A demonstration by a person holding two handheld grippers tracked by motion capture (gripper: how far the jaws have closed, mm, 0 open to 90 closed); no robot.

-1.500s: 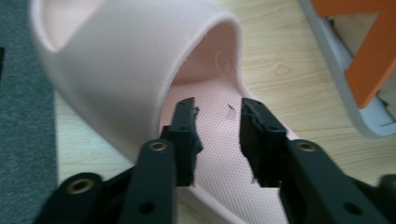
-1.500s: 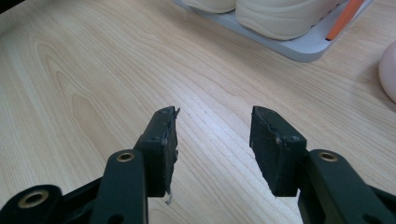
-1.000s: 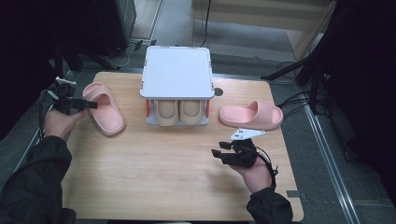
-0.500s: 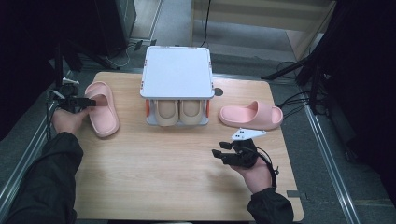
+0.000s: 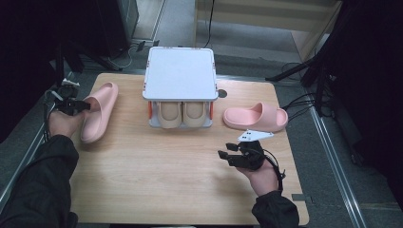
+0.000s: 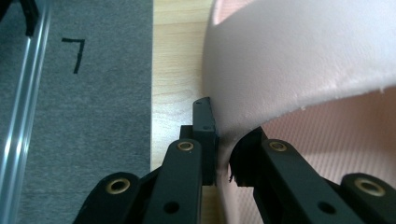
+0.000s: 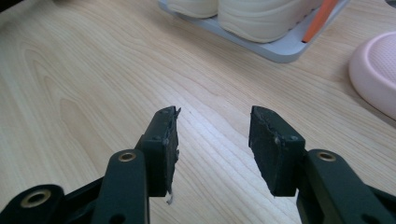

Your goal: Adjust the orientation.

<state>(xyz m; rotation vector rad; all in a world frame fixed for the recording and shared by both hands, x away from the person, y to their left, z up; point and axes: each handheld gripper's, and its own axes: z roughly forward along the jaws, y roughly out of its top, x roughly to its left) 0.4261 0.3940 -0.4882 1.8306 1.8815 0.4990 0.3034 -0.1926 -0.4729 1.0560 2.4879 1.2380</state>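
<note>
The left gripper (image 5: 81, 105) is at the left edge of the table (image 5: 157, 190), and its jaws have just been closing on the side wall of the left pink slipper (image 5: 97, 111). In the left gripper view the two black jaws stand on either side of this soft pink wall (image 6: 219, 140), one outside and one inside the strap opening, and they appear to pinch it (the foam bends a little between them). This slipper lies near the left rim of the table, with its toe pointing away from the person.

The step in hand is, I judge, to secure this slipper so that it can be carried to the white shoe rack (image 5: 180, 73) in the middle of the table, where a beige pair (image 5: 183, 114) already sits on the lower shelf. To do it well, the grip should take enough of the wall and not only the thin edge, because the foam is soft and may slip out when lifted. A slow, straight lift is better, keeping the sole level, so the slipper does not swing.

The right gripper (image 5: 228, 151) hovers over bare wood in front of the rack with its jaws spread and nothing between them. The other pink slipper (image 5: 256, 117) lies right of the rack, near this gripper, which is well placed to take it.
</note>
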